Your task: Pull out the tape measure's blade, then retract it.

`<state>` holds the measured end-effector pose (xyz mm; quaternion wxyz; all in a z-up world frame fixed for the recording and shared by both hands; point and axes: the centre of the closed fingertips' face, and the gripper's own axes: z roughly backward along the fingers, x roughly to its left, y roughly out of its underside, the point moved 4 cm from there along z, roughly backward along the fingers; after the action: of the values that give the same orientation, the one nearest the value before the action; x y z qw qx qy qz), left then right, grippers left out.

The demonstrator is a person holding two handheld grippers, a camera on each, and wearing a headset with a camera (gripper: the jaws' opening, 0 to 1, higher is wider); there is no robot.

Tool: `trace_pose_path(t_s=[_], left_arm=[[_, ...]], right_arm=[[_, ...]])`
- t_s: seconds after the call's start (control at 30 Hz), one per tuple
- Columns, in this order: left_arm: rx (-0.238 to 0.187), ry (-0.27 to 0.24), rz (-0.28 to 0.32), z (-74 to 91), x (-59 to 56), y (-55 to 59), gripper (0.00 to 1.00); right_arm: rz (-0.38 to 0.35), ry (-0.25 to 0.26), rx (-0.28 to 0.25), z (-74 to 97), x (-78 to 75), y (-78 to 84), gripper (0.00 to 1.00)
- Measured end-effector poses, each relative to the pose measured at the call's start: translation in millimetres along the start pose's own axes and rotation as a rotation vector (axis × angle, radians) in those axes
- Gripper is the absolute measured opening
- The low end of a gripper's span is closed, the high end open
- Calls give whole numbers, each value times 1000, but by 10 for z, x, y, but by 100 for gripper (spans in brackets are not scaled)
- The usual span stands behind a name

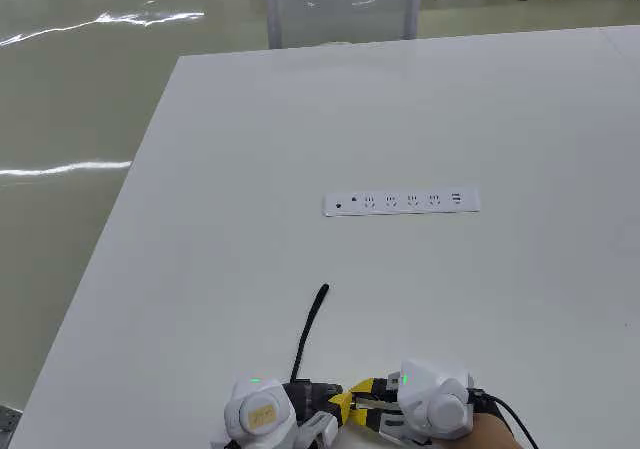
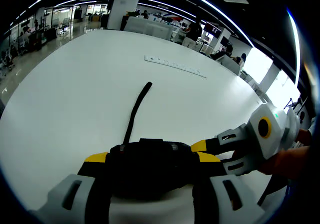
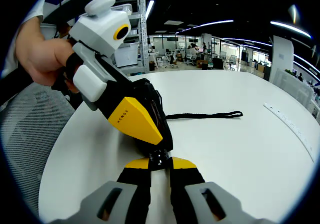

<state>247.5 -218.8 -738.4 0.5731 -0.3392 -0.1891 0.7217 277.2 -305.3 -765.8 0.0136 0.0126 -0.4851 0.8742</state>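
Observation:
A black tape measure [image 1: 308, 393] lies at the table's near edge, and its black wrist strap [image 1: 309, 329] trails away across the white top. My left gripper [image 1: 328, 406] is shut on the case [image 2: 150, 166], one yellow-tipped jaw on each side. From the right, my right gripper [image 1: 368, 397] meets it. In the right gripper view its yellow jaws [image 3: 160, 163] are pinched together on the small metal blade tip at the case's [image 3: 150, 109] lower corner. No length of blade shows between tip and case. The strap [image 3: 205, 115] lies flat beyond.
A white power strip [image 1: 400, 202] lies mid-table, well beyond the strap. A grey mesh chair [image 1: 340, 4] stands at the table's far edge. The table's left edge [image 1: 110, 219] drops to a shiny floor. A hand [image 3: 40, 49] holds the left gripper.

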Motion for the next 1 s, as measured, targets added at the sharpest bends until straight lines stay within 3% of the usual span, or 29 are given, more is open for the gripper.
trace_pose_path(t_s=[0.2, 1.0], left_arm=[[-3, 0, -1, 0, -3, -4, 64], [3, 2, 1, 0, -2, -3, 64]], right_arm=[[31, 8, 7, 7, 0, 2, 14], [31, 4, -5, 37, 9, 24, 13]])
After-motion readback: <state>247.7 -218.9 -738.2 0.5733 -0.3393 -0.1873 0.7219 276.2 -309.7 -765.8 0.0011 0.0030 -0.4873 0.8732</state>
